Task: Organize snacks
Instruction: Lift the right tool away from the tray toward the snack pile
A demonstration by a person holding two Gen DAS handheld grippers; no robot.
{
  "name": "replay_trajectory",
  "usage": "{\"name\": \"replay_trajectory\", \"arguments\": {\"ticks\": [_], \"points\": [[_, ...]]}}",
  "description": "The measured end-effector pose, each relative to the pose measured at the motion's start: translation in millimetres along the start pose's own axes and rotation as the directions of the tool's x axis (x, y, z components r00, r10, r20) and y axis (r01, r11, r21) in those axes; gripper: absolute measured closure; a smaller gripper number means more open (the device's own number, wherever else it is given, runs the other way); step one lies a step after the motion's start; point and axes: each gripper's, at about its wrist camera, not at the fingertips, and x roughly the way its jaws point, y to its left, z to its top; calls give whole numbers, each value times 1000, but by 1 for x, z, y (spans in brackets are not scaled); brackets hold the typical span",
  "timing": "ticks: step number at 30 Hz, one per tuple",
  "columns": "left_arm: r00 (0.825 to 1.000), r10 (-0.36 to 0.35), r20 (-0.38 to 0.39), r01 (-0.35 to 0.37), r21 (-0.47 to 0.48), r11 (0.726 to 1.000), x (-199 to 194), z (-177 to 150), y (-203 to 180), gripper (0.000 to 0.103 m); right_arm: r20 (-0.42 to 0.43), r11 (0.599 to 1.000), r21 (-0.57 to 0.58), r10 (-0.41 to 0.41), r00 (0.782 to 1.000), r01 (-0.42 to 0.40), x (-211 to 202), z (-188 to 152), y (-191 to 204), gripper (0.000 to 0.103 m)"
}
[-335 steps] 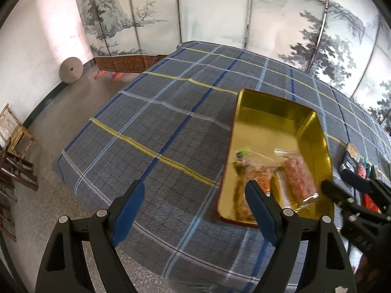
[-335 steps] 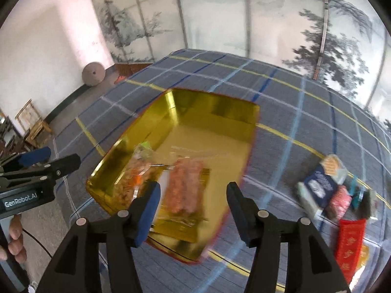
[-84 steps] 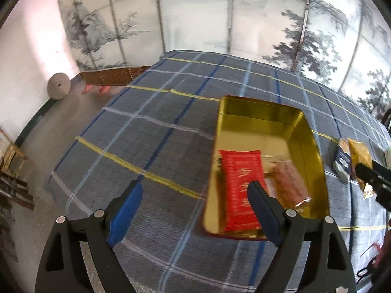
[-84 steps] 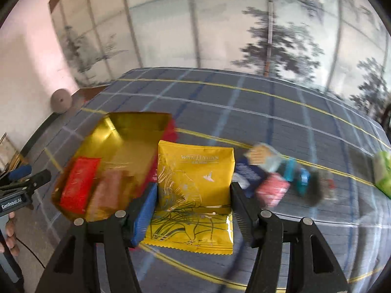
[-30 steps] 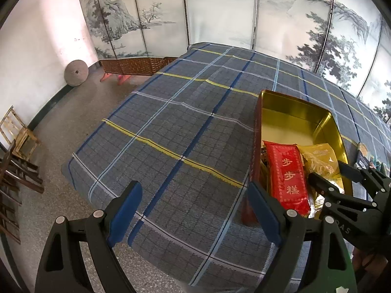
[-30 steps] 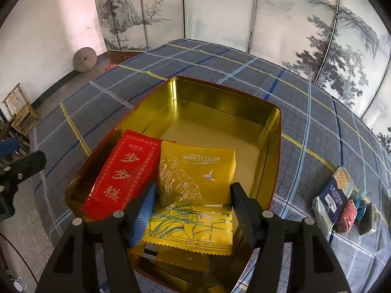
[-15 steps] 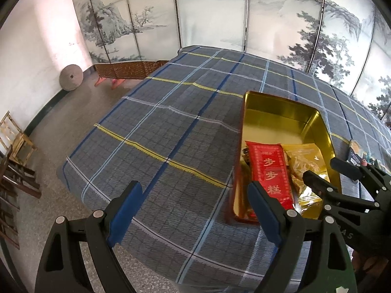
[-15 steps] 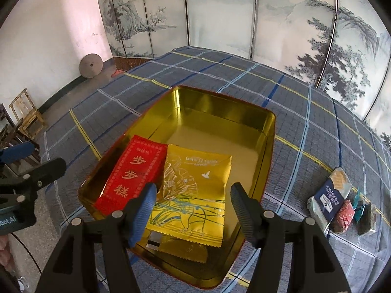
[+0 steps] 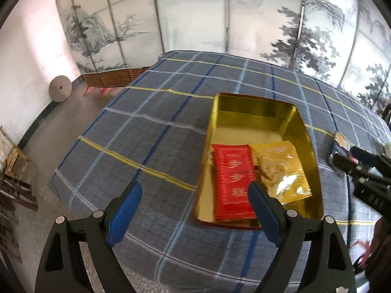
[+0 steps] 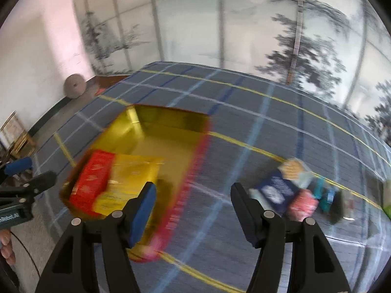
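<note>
Gold tin [image 9: 256,107] held red packet [image 9: 232,180] and yellow packet [image 9: 281,171]; several snacks [image 10: 293,190] remained on counter [image 9: 151,131] at three o'clock. Left claw [image 9: 193,210] and right claw [image 10: 193,207] both apart, empty.

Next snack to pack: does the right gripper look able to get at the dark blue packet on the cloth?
Probably yes. The right gripper is open and empty, and the dark blue packet lies uncovered at the near end of the pile, with only bare cloth between them.
</note>
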Motion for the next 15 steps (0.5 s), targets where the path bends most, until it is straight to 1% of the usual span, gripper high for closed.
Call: {"name": "replay_trajectory", "arguments": {"ticks": [4, 7, 10, 12, 15], "points": [[1000, -23, 6, 22, 42, 999, -1, 4, -21, 17, -3, 995, 62, -78, 997, 78, -8, -9, -53, 38], [999, -37, 10, 36, 78, 996, -2, 7, -39, 17, -21, 981, 114, -156, 988, 157, -13, -22, -101, 38], [998, -57, 8, 56, 112, 992, 0, 9, -59, 17, -36, 961, 172, -213, 976, 216, -17, -33, -144, 38], [998, -70, 6, 69, 136, 988, 1, 9, -74, 17, -49, 948, 208, -237, 970, 242, -18, -41, -167, 38], [996, -93, 7, 90, 180, 979, 2, 10, -97, 17, -65, 933, 253, -246, 967, 254, -16, -50, -192, 38]]}}
